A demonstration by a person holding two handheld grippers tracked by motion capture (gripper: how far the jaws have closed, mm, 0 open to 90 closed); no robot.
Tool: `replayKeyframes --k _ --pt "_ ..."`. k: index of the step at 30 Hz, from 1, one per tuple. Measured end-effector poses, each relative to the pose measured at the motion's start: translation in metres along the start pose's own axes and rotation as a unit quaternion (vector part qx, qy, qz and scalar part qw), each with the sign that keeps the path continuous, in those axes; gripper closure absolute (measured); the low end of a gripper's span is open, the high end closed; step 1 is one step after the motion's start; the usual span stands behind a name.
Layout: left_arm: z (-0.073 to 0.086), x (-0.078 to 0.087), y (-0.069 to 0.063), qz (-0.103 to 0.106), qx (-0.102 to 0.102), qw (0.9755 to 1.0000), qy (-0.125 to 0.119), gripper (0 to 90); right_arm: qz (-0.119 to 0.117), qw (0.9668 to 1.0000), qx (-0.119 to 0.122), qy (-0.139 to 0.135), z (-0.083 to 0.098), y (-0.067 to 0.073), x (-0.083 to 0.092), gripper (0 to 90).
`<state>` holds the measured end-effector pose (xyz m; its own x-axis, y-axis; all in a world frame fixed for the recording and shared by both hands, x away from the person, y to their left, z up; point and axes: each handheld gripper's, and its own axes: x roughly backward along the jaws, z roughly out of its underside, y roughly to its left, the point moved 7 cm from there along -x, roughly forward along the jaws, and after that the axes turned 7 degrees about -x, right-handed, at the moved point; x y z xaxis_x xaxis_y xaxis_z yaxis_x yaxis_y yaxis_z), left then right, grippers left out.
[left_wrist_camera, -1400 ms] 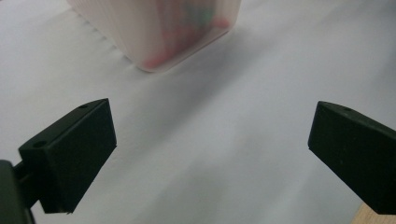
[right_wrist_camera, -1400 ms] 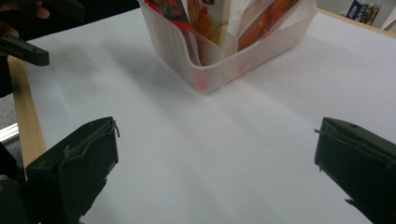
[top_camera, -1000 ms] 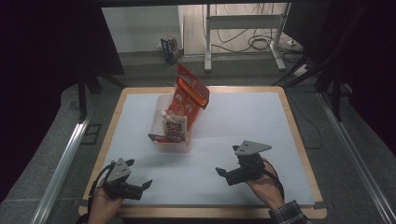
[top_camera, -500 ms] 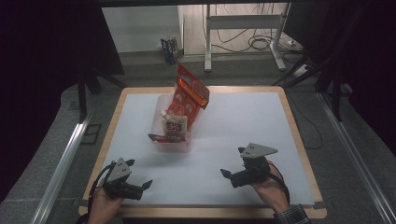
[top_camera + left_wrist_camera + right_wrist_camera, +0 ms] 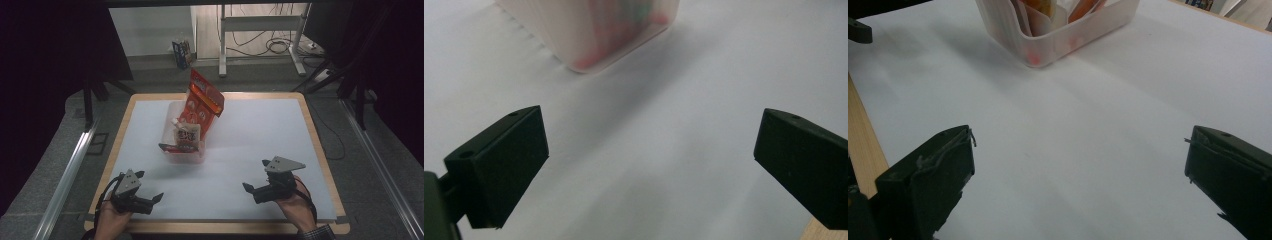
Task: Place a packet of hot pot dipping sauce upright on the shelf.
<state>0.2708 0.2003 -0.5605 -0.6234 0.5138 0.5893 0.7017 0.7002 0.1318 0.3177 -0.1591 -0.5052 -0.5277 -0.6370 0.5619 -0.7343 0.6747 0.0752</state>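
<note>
Left gripper (image 5: 150,198): jaws standing wide apart, gripping nothing, hovering low at the near-left of the white table (image 5: 260,145). Right gripper (image 5: 250,189): likewise spread and empty, sitting at the near-right.

Translucent bin (image 5: 184,150): resting left of the table's centre, well apart from both grippers. It is holding a white pouch (image 5: 187,137), while a tall red bag (image 5: 201,102) is leaning out over its far rim.

Risk, as judged: the top-heavy red bag tipping the light bin, or spilling, if a jaw nudges the rim during approach.
</note>
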Motion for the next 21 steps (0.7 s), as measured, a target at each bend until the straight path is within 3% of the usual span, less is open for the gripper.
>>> replayKeyframes --k 21 --pt "0.0 -0.001 0.0 0.0 -0.002 1.0 0.003 0.8 0.031 0.9995 0.004 0.008 0.02 -0.012 0.016 0.0"
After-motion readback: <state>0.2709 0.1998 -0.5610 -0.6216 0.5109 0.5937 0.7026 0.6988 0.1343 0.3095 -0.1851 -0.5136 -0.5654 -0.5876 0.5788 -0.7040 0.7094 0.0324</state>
